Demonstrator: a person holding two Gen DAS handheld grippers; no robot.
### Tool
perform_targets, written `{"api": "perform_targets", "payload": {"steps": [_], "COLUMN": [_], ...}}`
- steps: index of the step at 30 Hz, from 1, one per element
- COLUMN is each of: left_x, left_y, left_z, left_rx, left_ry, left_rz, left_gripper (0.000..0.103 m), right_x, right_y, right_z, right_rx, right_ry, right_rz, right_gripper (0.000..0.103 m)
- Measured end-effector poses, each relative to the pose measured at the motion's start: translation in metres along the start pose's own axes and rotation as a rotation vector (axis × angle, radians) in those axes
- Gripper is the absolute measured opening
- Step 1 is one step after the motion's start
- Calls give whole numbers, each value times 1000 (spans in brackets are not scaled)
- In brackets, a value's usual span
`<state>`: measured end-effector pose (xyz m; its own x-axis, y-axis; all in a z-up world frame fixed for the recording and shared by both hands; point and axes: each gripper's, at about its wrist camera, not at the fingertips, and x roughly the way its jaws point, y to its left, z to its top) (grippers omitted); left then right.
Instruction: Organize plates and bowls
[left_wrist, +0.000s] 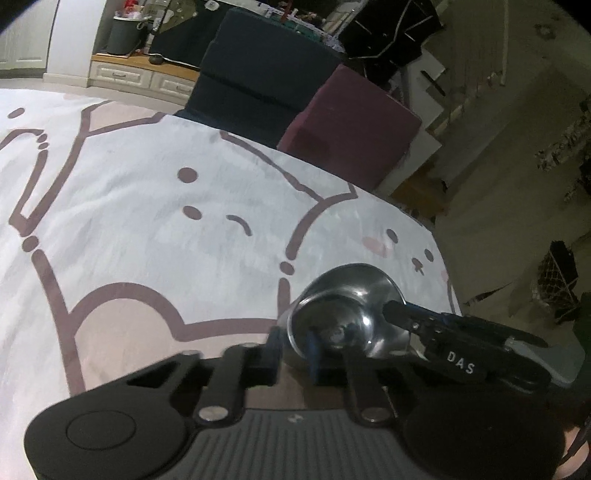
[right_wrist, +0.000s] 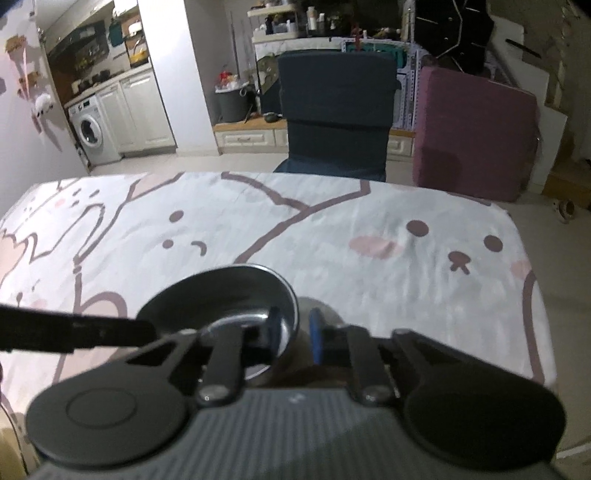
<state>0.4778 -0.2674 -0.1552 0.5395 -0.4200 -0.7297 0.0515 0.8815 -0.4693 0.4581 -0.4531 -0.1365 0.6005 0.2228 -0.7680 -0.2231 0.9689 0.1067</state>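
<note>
Both hand-held grippers, left (left_wrist: 293, 343) and right (right_wrist: 293, 332), are pinching the shiny bowl (left_wrist: 345, 314) by opposite rims, just above the counter (right_wrist: 332, 229).

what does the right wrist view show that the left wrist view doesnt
Only the right wrist view: a washing machine by white kitchen cabinets, and the right gripper astride the bowl's rim.
Only the left wrist view: the left gripper at the rim, and the right gripper's DAS marking.
Both: the steel bowl, bear-print tablecloth, dark blue chair and maroon chair.
</note>
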Motion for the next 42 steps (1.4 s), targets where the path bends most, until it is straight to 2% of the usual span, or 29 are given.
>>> {"api": "perform_targets", "payload": {"steps": [7, 14, 20, 29, 36, 42], "left_x": [-12, -60, -120, -212, -268, -305], "left_y": [-1, 2, 25, 78, 126, 172], "left_z": [0, 0, -2, -13, -21, -28], "left_rx": [25, 75, 101, 128, 124, 98], "left_ry": [-5, -45, -70, -91, -107, -119], "left_rz": [12, 12, 6, 27, 61, 106], "left_gripper": [8, 8, 7, 8, 8, 8], "right_x": [-8, -37, -72, -114, -129, -124], "right_y": [11, 38, 88, 184, 257, 322], "right_z": [2, 3, 3, -1, -7, -12], "right_rx": [26, 64, 59, 46, 18, -15], "right_ry": [12, 5, -19, -29, -28, -13], "right_rz": [-38, -65, -71, -33, 16, 68], "right_gripper": [7, 7, 7, 8, 8, 9]}}
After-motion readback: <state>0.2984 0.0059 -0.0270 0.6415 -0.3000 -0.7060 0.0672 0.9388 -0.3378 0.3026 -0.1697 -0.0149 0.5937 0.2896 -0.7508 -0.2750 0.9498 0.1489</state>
